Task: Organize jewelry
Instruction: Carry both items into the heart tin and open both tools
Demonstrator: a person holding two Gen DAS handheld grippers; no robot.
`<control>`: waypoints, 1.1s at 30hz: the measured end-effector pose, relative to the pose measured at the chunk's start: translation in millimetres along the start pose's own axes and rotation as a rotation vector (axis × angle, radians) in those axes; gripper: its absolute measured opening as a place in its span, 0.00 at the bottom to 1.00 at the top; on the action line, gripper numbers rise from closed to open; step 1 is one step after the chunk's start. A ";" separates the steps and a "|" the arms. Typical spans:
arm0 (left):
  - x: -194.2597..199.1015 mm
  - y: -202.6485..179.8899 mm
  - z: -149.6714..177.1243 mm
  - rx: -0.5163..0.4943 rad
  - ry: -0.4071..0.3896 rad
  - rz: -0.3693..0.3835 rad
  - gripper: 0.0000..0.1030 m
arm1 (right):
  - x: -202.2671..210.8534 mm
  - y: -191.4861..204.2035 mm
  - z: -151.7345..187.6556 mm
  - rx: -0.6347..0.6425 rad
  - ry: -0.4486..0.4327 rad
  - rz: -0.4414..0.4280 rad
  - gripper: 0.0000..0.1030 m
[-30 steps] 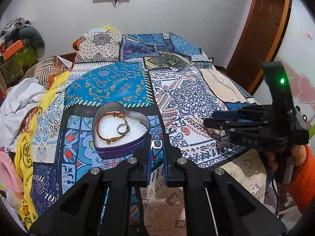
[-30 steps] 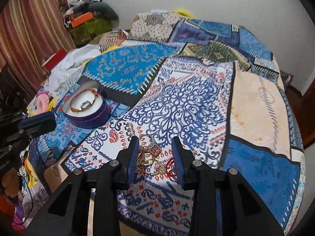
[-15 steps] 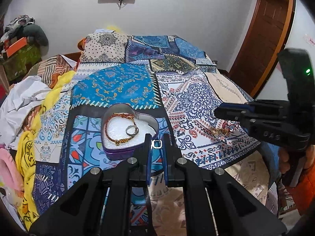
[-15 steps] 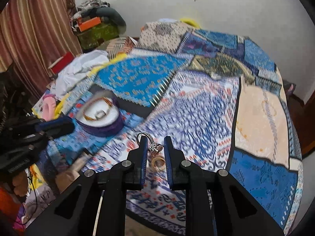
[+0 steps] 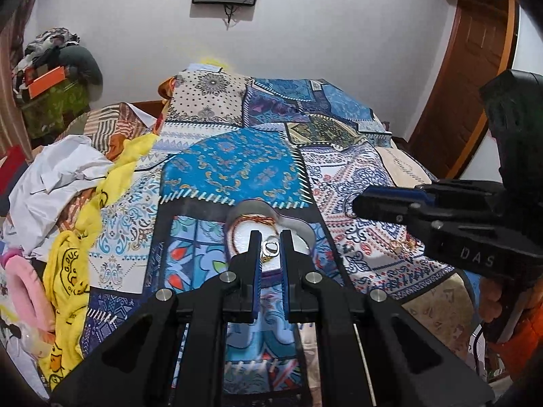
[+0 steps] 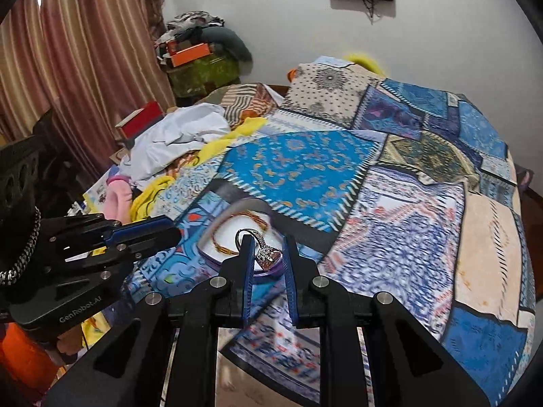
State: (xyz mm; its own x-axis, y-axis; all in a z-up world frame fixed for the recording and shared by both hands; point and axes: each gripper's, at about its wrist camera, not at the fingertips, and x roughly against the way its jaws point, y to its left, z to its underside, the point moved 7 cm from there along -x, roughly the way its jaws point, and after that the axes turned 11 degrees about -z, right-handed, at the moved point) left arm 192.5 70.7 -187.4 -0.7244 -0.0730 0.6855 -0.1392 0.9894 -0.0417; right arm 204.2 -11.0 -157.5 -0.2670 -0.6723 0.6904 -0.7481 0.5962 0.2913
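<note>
A purple heart-shaped tin (image 5: pixel 298 230) (image 6: pixel 210 254) lies on the patchwork bedspread, with a red-gold bracelet (image 5: pixel 251 219) (image 6: pixel 251 218) on its white lining. My left gripper (image 5: pixel 270 249) is shut on a small silver ring (image 5: pixel 270 247) and holds it over the tin. My right gripper (image 6: pixel 266 252) is shut on a silver ring with a large pinkish stone (image 6: pixel 268 254), held just above the tin's near edge. The right gripper also shows in the left wrist view (image 5: pixel 359 205), to the right of the tin. Gold jewelry (image 5: pixel 402 246) lies on the bedspread beneath it.
The bedspread (image 6: pixel 407 203) covers the bed. White, yellow and pink clothes (image 5: pixel 68 186) are piled along its left side. A wooden door (image 5: pixel 475 84) is at the right. Clutter and an orange box (image 6: pixel 190 54) stand by the curtain at the far left.
Both grippers have moved toward the tin. The right one has lifted the stone ring off the bedspread and carried it left. The left one has brought its ring over the tin.
</note>
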 end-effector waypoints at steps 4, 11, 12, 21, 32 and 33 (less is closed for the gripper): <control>-5.2 7.0 -0.8 0.008 0.003 -0.001 0.08 | -13.1 4.8 -0.8 0.004 0.020 -0.012 0.14; -22.7 9.5 -0.3 0.009 0.022 0.012 0.08 | -39.0 0.7 3.0 -0.002 0.078 -0.007 0.14; -25.8 9.4 -0.4 0.009 0.025 0.017 0.08 | -41.2 0.3 4.0 -0.003 0.086 -0.007 0.14; -57.6 7.4 4.7 0.010 0.076 0.043 0.08 | -60.9 -6.4 14.2 -0.005 0.150 0.007 0.14; -74.1 9.4 7.4 0.023 0.108 0.053 0.08 | -67.7 -4.5 18.2 0.022 0.176 0.021 0.15; -73.4 9.4 7.0 0.023 0.108 0.053 0.08 | -68.0 -4.4 18.5 0.025 0.179 0.024 0.15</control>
State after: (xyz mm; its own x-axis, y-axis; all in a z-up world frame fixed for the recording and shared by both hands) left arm 239.6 84.5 -243.1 -0.6544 -0.0058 0.7561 -0.1192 0.9883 -0.0956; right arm 214.5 24.0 -218.0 -0.1744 -0.5677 0.8046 -0.7584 0.5985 0.2579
